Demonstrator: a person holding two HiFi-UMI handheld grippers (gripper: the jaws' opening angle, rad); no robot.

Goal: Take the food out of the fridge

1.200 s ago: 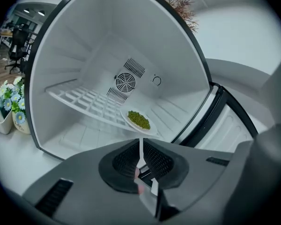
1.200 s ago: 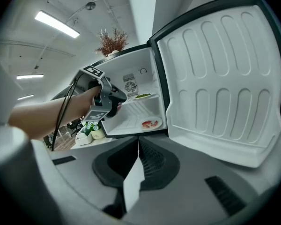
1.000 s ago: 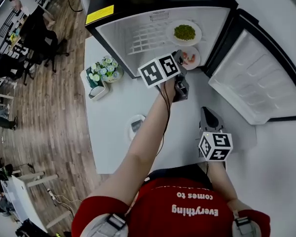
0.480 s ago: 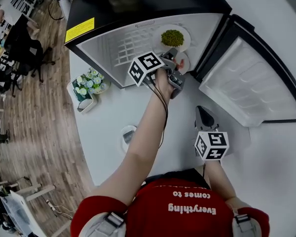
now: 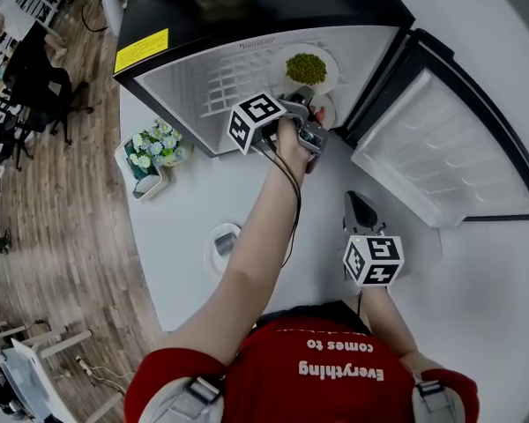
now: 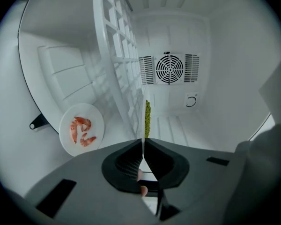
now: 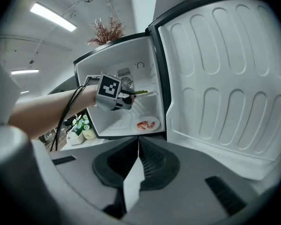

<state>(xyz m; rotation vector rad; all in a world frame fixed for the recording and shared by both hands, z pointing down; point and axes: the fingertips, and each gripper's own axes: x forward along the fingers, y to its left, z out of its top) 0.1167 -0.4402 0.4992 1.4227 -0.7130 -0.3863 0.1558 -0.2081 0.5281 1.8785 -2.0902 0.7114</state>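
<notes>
Now, left tongs (image 6: 144, 143) just clamped onto rim of level pea plate (image 5: 330, 63); right tongs (image 7: 137, 145) closed.

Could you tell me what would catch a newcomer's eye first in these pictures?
The mini fridge stands open, door swung wide to the right. The left tongs reach inside and have just closed on the rim of the plate of green food on the wire shelf; a plate of shrimp lies below.
</notes>
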